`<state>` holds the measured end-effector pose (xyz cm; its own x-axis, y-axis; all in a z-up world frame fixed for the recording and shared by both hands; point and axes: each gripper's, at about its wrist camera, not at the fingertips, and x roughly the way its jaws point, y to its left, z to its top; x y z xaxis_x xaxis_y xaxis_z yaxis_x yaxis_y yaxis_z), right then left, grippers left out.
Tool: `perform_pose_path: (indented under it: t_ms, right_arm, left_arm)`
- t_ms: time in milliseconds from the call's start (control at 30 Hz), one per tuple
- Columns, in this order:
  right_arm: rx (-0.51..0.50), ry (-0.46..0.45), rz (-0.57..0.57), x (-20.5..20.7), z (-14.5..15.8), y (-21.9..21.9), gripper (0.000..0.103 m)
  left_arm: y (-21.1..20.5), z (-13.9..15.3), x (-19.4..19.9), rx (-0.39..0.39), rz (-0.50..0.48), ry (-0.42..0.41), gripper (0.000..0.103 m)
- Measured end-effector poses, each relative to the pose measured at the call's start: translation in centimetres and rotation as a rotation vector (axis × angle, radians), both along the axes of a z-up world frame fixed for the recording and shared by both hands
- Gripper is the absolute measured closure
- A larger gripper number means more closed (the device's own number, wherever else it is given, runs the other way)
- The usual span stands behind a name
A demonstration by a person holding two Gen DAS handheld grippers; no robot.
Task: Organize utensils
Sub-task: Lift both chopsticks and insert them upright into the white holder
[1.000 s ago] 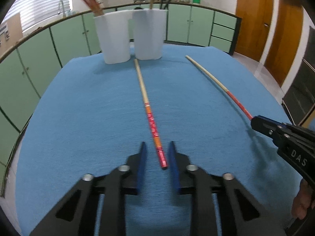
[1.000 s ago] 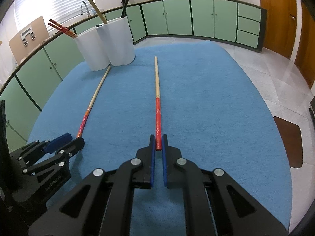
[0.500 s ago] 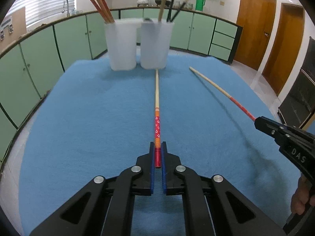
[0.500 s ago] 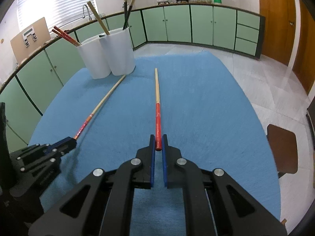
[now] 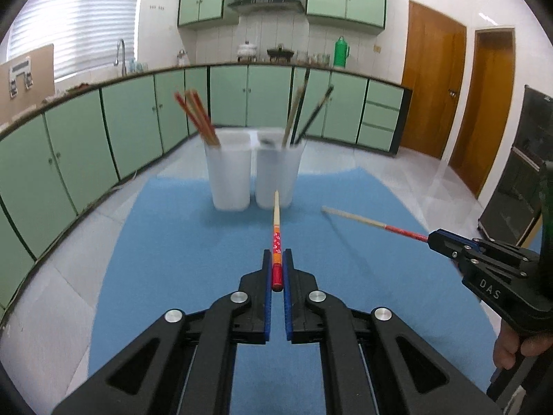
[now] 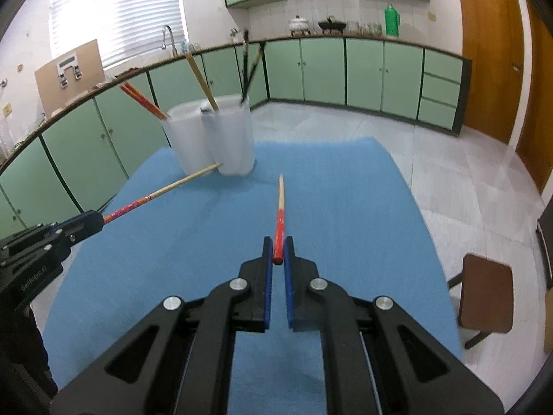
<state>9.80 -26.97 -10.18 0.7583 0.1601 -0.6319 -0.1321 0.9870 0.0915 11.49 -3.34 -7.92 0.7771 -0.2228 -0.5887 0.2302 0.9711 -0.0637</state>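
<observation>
Ahead of you at 12 o'clock stand two white translucent plastic cups (image 5: 254,176), touching side by side near the far edge of the blue cloth-covered table (image 5: 179,242); the left cup holds reddish-brown chopsticks (image 5: 197,117), the right cup a pale bamboo one and dark ones (image 5: 304,114). Beyond the table runs a curved row of pale green kitchen cabinets (image 5: 138,117), with a green thermos (image 5: 341,52) on the counter and two brown wooden doors (image 5: 435,93) at 2 o'clock. A brown stool (image 6: 484,297) sits on the floor at 3 o'clock in the right wrist view. Nothing lies between the held sticks and the cups. Compared with a second ago, both chopsticks are off the cloth and raised, and your left jaws, then apart around the stick, are now closed. Your left gripper (image 5: 277,269) is clamped on the red patterned end of a bamboo chopstick with a floral band (image 5: 276,231), tip aimed at the base of the right cup. Your right gripper (image 6: 278,252) is clamped on the plain red end of a second bamboo chopstick (image 6: 280,207), tip pointing at 12 o'clock, well short of the cups. Both grippers angle downward over the cloth; your fingers (image 5: 518,349) wrap the right handle at 4 o'clock.
</observation>
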Motion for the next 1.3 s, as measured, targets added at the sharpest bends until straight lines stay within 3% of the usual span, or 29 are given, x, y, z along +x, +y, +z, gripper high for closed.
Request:
perform_pose_path:
  t_ms: [267,467,700,1033,1300]
  right_arm:
    - [0.006,-0.088,0.022,0.3,4.7,-0.3,0.098]
    - [0.01,-0.085,0.013,0.2,4.3,-0.2,0.098]
    - [-0.007,-0.111,0.031,1.0,5.8,0.1,0.098]
    - [0.041,-0.116,0.102,4.1,10.0,0.4,0.098]
    - [0.013,-0.158,0.155,5.9,13.7,1.3,0.098]
  left_arm:
    - [0.5,2.2,0.1,0.012,-0.029,-0.027,0.097]
    - [1.3,1.5,0.4,-0.019,-0.021,0.002,0.097]
    - [1.9,4.3,0.6,-0.033,-0.028,-0.075,0.097]
    - [1.7,7.6,3.1,-0.016,-0.085,-0.137,0.098]
    - [1.9,9.7,4.6,-0.007,-0.104,-0.184,0.098]
